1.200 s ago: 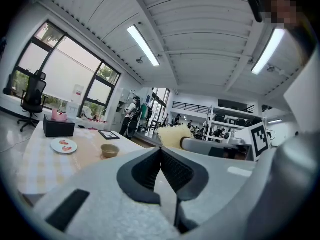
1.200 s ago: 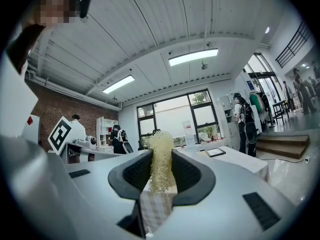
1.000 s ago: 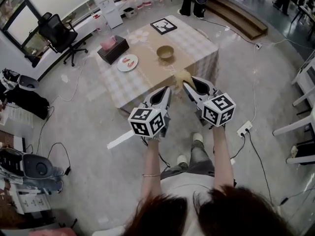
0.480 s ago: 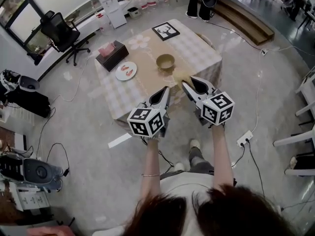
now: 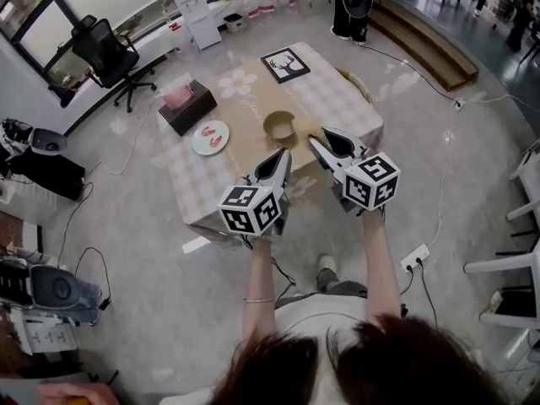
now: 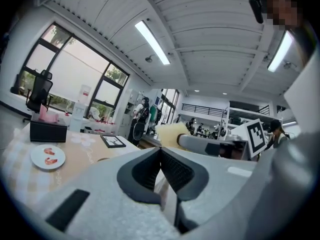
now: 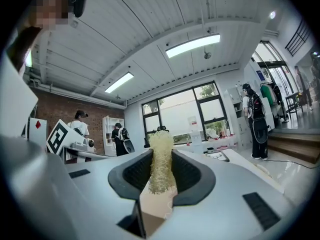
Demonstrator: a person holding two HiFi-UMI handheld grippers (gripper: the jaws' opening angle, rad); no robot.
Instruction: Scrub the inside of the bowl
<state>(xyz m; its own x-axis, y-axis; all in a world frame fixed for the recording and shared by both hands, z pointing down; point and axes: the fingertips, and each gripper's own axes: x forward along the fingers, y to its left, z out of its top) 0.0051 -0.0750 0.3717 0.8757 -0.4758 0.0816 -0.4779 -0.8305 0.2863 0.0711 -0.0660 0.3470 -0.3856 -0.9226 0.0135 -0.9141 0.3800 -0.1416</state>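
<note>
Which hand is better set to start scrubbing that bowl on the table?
The right, probably. The right tool is clamped on a yellow scrubber, while the left tool is shut with nothing in it. The bowl sits just ahead of both.

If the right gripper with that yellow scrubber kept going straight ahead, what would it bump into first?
Probably the bowl on the table: the right gripper, shut on the scrubber, aims at it in the head view. It may be high enough to pass over.
</note>
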